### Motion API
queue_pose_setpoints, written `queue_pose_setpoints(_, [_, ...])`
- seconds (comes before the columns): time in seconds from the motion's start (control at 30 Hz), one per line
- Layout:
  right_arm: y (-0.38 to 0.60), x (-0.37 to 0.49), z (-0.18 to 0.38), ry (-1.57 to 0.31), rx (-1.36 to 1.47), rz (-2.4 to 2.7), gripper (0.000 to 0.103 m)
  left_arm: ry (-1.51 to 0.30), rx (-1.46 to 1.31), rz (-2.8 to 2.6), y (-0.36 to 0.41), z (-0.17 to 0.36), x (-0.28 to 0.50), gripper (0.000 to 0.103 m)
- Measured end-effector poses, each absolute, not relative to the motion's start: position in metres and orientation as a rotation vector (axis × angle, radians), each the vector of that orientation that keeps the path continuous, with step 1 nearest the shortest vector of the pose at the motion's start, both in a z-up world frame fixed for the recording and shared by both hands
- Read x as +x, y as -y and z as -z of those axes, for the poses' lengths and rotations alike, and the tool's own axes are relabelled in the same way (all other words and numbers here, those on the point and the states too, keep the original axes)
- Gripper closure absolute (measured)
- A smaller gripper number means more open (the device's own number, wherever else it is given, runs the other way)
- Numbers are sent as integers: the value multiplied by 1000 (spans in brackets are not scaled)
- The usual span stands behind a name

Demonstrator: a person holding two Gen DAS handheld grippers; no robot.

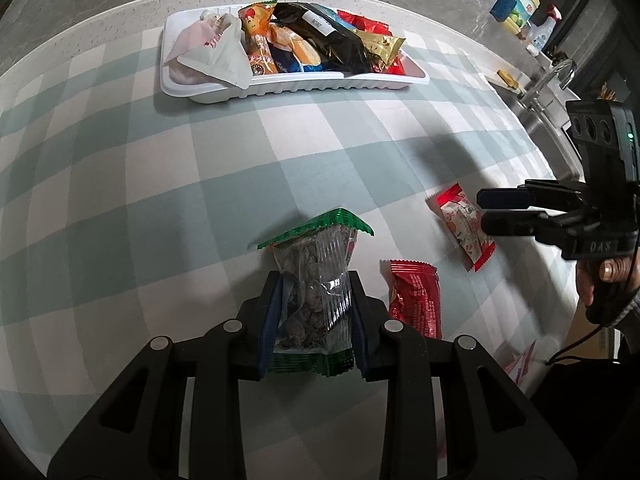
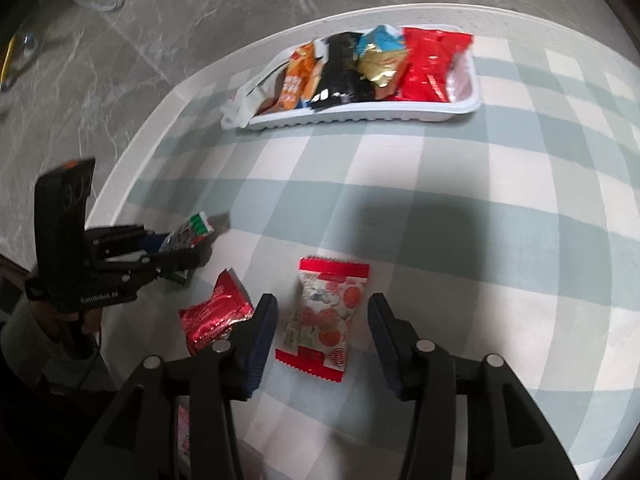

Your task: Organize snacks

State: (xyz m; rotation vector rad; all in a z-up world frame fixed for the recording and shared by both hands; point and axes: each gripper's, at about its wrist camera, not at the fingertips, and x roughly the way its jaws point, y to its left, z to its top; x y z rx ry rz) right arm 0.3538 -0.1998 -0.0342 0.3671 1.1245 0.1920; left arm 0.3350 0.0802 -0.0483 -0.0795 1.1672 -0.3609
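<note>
Red packets two (image 2: 216, 318), one tray (image 1: 304, 89), tongs (image 1: 314, 312) gripping one green packet (image 1: 316, 280)

A green-and-white checked cloth (image 1: 320, 152) covers the table (image 1: 120, 12). Off to one side are a sink (image 1: 540, 108) with a curved tap (image 1: 560, 74), a spray bottle (image 1: 544, 28) and cartons (image 1: 516, 6). Grey marbled floor (image 2: 160, 20) lies beyond.

The left gripper (image 1: 312, 312) has its 2 fingers closed against the sides of a green-edged clear packet (image 1: 316, 280), held just above the cloth; the right gripper (image 2: 320, 332) has its 2 fingers spread wide, straddling a red-and-white packet (image 2: 324, 316) without touching it; a bare hand (image 1: 600, 284) grips the right gripper's handle from below.
</note>
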Motion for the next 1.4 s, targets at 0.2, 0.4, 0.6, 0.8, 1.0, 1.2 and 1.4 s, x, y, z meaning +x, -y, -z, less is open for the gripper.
queue_pose_setpoints(0.2, [175, 359, 40, -1164, 171, -165, 53, -1169, -81, 353, -79, 49, 335, 74])
queue_pose_setpoints(0.4, [177, 359, 40, -1158, 162, -167, 68, -1167, -79, 357, -78, 49, 336, 74])
queue_pose_setpoints(0.6, [204, 355, 42, -1143, 372, -189, 69, -1163, -87, 368, -79, 47, 335, 74])
queue_pose_setpoints(0.8, [222, 348, 43, -1124, 538, -209, 69, -1156, -108, 377, -82, 42, 336, 74])
queue_pose_setpoints(1.0, [235, 348, 41, -1089, 664, -226, 69, -1151, -138, 390, -85, 37, 341, 74])
queue_pose_setpoints(1.2, [248, 354, 34, -1041, 757, -247, 69, -1129, -165, 401, -88, 24, 351, 74])
queue_pose_setpoints(1.4, [255, 377, 20, -997, 783, -264, 69, -1097, -191, 403, -94, 7, 373, 74])
